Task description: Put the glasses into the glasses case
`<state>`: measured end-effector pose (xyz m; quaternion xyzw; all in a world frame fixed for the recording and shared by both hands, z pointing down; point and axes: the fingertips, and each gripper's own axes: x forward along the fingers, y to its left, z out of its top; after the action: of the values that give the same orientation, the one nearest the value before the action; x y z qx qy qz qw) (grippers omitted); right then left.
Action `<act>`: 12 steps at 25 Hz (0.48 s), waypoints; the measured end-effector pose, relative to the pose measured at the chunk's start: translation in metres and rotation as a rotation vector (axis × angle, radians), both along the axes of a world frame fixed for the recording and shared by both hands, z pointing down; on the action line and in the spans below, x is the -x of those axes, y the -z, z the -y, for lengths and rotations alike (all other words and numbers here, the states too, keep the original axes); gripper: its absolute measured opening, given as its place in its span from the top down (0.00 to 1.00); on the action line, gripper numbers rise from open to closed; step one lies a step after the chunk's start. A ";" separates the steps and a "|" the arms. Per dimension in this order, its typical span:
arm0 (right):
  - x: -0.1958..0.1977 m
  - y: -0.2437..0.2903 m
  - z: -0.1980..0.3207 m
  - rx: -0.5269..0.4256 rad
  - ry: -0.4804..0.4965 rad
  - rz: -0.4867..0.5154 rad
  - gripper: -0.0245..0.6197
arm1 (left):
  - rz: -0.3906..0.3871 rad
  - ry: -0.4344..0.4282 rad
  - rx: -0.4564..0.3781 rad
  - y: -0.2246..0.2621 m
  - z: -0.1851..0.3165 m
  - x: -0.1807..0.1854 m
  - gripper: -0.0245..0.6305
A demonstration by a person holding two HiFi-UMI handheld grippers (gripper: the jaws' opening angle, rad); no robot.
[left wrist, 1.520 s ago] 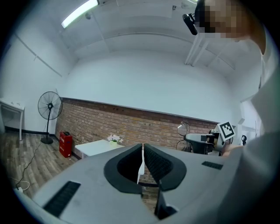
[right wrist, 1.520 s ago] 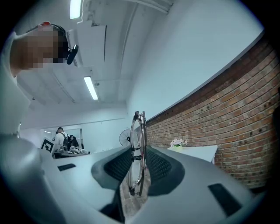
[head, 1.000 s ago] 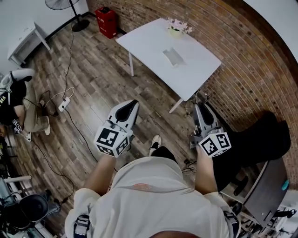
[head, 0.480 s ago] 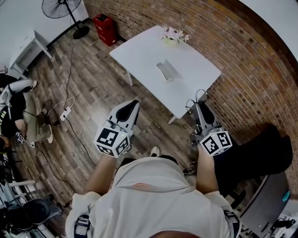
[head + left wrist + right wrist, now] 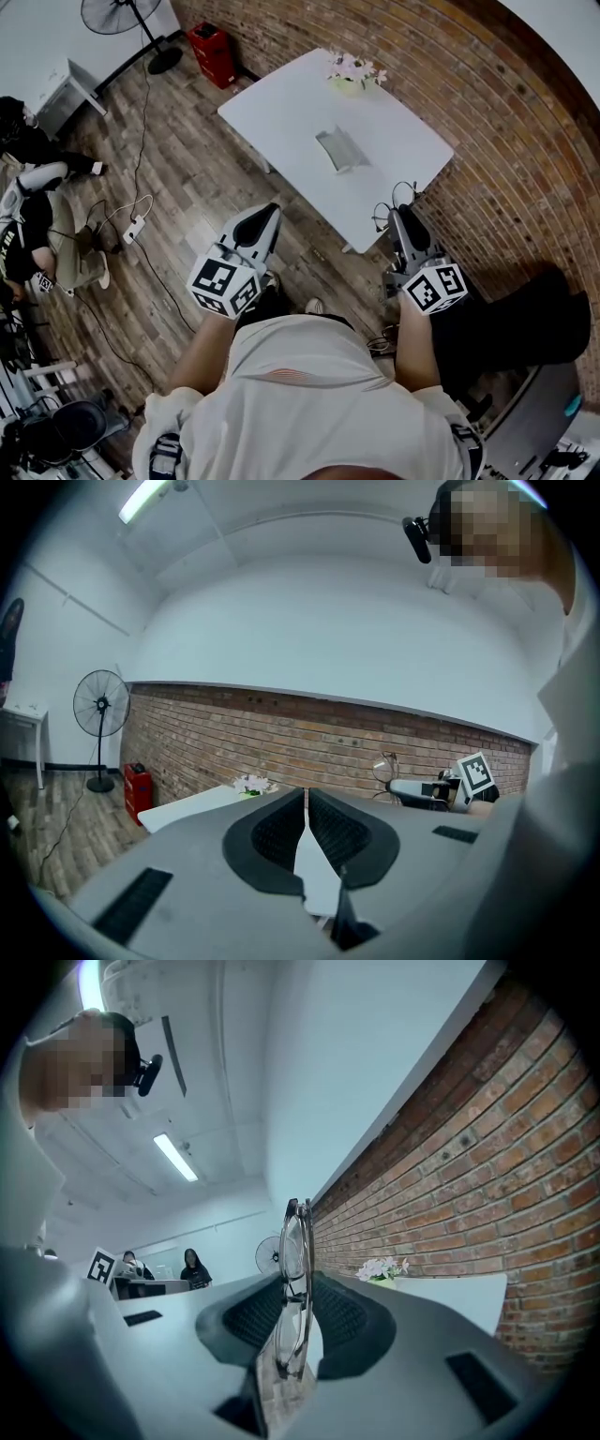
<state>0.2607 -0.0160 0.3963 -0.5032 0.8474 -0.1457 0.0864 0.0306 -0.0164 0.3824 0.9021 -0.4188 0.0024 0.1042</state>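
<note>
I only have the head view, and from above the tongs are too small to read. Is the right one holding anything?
Observer: Yes. The right gripper view shows the right tongs shut on a pair of folded glasses, which stand on edge between the pads.
Operator: And the left one, is it free to deal with the case?
Observer: It looks free. In the left gripper view the left tongs have their jaws meeting at the tips, with nothing between them.
</note>
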 end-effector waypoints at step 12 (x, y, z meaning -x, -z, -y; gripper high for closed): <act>0.021 -0.001 0.105 0.034 -0.119 -0.060 0.73 | -0.028 -0.124 0.004 -0.007 0.141 0.016 0.92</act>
<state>0.2398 -0.1206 0.3974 -0.5582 0.8156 -0.1396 0.0607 0.0146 -0.1574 0.3899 0.9260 -0.3607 -0.0029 0.1116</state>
